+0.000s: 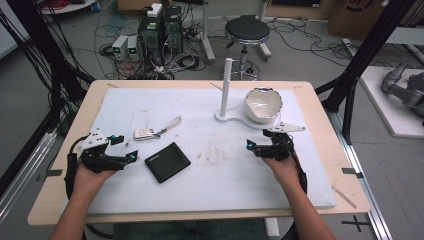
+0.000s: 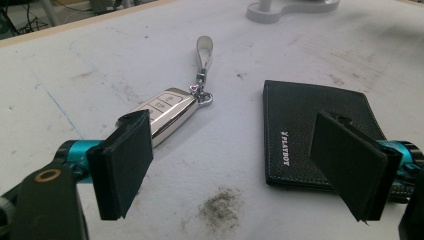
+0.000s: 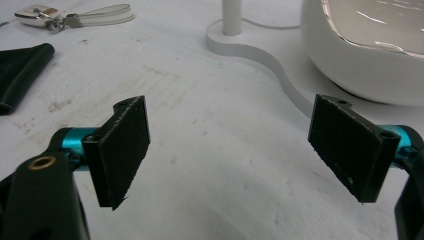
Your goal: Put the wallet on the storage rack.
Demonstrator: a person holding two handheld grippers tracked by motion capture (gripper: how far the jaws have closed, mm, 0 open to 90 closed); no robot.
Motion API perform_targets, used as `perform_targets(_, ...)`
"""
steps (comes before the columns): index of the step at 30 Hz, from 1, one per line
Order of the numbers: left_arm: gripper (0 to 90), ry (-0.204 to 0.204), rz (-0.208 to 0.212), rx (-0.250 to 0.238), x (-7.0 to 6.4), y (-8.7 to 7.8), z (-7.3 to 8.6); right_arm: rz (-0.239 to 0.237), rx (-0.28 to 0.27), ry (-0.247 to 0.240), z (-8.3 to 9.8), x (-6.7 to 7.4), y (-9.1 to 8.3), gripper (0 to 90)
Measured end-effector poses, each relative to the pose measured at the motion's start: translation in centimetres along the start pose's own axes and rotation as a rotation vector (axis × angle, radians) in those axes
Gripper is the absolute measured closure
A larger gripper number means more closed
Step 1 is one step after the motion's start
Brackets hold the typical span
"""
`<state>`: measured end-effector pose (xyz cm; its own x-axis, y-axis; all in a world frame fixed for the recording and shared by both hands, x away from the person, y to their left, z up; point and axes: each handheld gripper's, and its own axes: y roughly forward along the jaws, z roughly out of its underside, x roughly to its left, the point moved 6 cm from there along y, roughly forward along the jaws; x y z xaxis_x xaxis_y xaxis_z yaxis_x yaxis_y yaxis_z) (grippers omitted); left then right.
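Both tools sit low over my side of the table (image 1: 320, 165), each in one of my hands, jaws spread wide and gripping nothing. My left tool (image 1: 120, 150) rests near the left edge of the white mat (image 1: 225, 170), and in the left gripper view its two black pads (image 2: 125, 160) stand well apart over bare mat. My right tool (image 1: 257, 146) hovers right of centre; the right gripper view shows its pads (image 3: 122, 147) equally wide, with empty mat between them.

Just beyond the left tool lies the black wallet (image 1: 167, 161), flat and closed, turned at an angle to the table edge. In the left gripper view it sits behind the right-hand pad, its stamped lettering readable along one side. Slightly farther off, to the wallet's left, lies the silver car key (image 1: 144, 133), its grey strap (image 1: 172, 123) trailing away toward the far side. Key and wallet lie near each other but apart, and neither touches a tool.

Farther back, ahead of my right tool, a white stand (image 1: 226, 85) rises upright from a flat curved base (image 3: 260, 55). On that base, just right of the post, sits a white bowl (image 1: 263, 105) with an uneven rim.

Beyond the table, a round stool (image 1: 247, 31) stands on the floor among cables and computer boxes (image 1: 160, 30).
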<state>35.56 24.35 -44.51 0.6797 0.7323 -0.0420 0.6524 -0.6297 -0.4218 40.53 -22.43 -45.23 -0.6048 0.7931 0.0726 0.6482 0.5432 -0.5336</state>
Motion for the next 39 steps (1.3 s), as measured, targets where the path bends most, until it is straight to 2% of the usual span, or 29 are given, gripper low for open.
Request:
perform_targets(1,18.0,-0.004,-0.001,-0.002,0.0,-0.1,0.0,-0.014,0.003,-0.007,-0.4,0.6,0.5,17.0)
perform_targets(4,18.0,-0.004,0.000,-0.005,0.0,-0.1,0.0,-0.024,0.000,-0.016,-0.9,1.2,1.0,17.0)
perform_targets(9,18.0,-0.001,-0.003,-0.004,0.0,-0.2,-0.1,-0.060,0.001,-0.029,-2.1,3.2,3.0,17.0)
perform_targets(11,18.0,-0.002,-0.004,-0.005,0.0,-0.3,-0.1,-0.068,0.002,-0.031,-2.2,3.6,3.4,17.0)
perform_targets(14,18.0,-0.008,-0.005,-0.004,0.1,-0.4,0.0,-0.095,0.009,-0.060,-2.9,5.1,4.6,17.0)
perform_targets(30,18.0,-0.018,-0.024,-0.001,-0.3,-2.3,1.0,-0.201,0.017,-0.080,-4.2,8.8,7.1,17.0)
perform_targets(39,18.0,-0.019,-0.044,0.000,-0.4,-3.7,1.8,-0.266,0.053,-0.107,-4.5,11.2,8.9,17.0)
